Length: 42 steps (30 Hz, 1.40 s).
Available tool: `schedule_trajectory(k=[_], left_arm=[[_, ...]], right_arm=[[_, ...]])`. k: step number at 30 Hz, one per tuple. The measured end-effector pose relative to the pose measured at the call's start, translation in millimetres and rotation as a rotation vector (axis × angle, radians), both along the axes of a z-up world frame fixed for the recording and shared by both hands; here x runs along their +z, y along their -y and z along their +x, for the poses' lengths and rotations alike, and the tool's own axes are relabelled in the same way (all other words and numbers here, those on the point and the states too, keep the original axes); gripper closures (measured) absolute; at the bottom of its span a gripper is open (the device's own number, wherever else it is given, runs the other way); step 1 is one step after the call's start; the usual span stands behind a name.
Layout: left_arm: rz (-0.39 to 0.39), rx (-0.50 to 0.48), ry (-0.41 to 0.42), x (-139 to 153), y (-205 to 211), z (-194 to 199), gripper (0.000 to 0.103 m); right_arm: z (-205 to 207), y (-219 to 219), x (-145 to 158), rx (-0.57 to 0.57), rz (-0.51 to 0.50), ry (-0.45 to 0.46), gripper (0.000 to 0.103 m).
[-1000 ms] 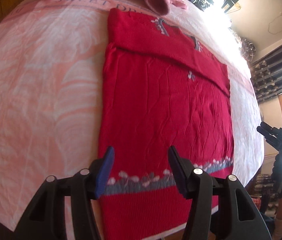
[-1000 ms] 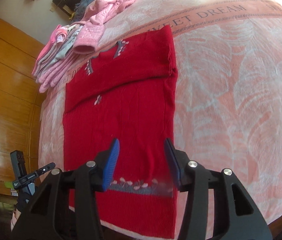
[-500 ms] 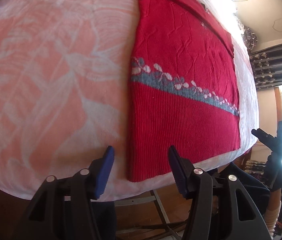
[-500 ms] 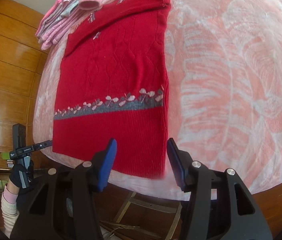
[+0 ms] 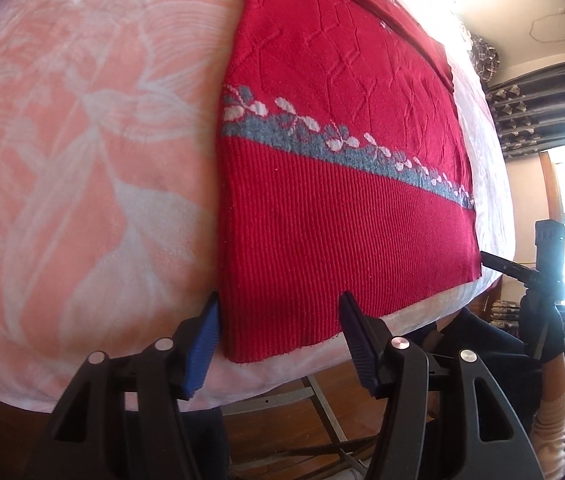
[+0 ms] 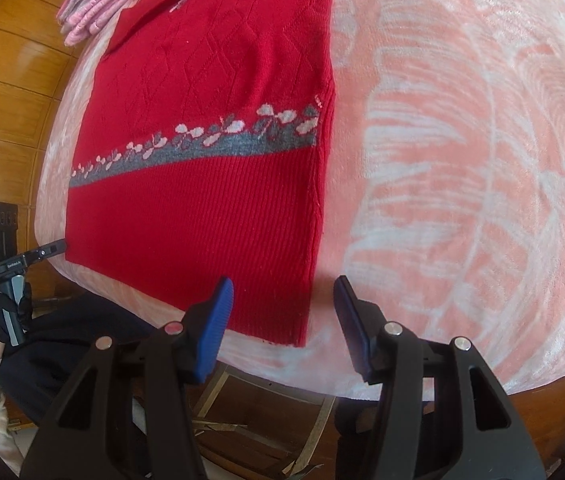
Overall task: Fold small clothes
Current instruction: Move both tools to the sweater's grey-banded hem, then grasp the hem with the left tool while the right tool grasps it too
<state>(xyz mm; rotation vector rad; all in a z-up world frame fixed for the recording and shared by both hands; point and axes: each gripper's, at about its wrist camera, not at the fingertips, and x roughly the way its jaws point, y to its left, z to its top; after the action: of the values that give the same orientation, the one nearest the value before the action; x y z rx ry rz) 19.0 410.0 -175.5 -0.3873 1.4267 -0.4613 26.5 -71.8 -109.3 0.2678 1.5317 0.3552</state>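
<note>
Left wrist view: left gripper (image 5: 278,326) wide open, nothing held. The red sweater (image 5: 334,184) lies flat on the pink blanket (image 5: 82,140) straight ahead of the fingers, its near left hem corner sitting between the two tips. The left finger's blue pad (image 5: 202,344) is right at the sweater's side edge; whether it touches is unclear. The grey flower band (image 5: 322,136) runs across further ahead. Off to the right the other tool shows, held in a gloved hand (image 5: 542,320), its tip at the far hem corner.

Right wrist view: right gripper (image 6: 282,312) also wide open and empty. The right hem corner of the sweater lies between and just ahead of its tips, nearer the left finger. A pile of pink clothes (image 6: 94,12) lies far ahead to the left, beyond the sweater's top end.

Step, as I judge it: lining both tools up on the bottom hem corners, ready for a bottom-to-top fold. Next move calls for easing each tool forward over its corner, closing on the knit only, not the blanket, then lifting both together and carrying the hem away toward the collar end.
</note>
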Motion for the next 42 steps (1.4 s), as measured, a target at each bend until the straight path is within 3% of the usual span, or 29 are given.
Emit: schedule_trajectory(k=[8,12,14,16,21,23,42], left_arm=[[-0.021,0.011,-0.001,-4,-1,1,0.044],[-0.023,0.018,-0.005,-4,-1,2,0.046],[0.004,0.015,0.002,-4,-1,1,0.06],[0.02,0.019,0.001,-4,-2,1,0.067],[0.003,0.033,-0.003,-3,-6,1,0.085],[-0.022,0.033,0.005,1,-5,1,0.091],[-0.237,0.149,0.191,87,6,41,0.092]], right_arm=[[-5,-6,-10,0.032,-0.007,0.006,0.05],[-8,-12,-9,0.064,-0.029,0.039,0.059],[-8,-10,-8,0.066,-0.028,0.049,0.07],[-7,-8,-7,0.059,-0.001,0.047,0.086],[-8,-9,-1,0.062,0.008,0.06,0.096],[-7,-8,5,0.05,0.028,0.07,0.096],[33,32,82,-0.161,0.27,0.214,0.099]])
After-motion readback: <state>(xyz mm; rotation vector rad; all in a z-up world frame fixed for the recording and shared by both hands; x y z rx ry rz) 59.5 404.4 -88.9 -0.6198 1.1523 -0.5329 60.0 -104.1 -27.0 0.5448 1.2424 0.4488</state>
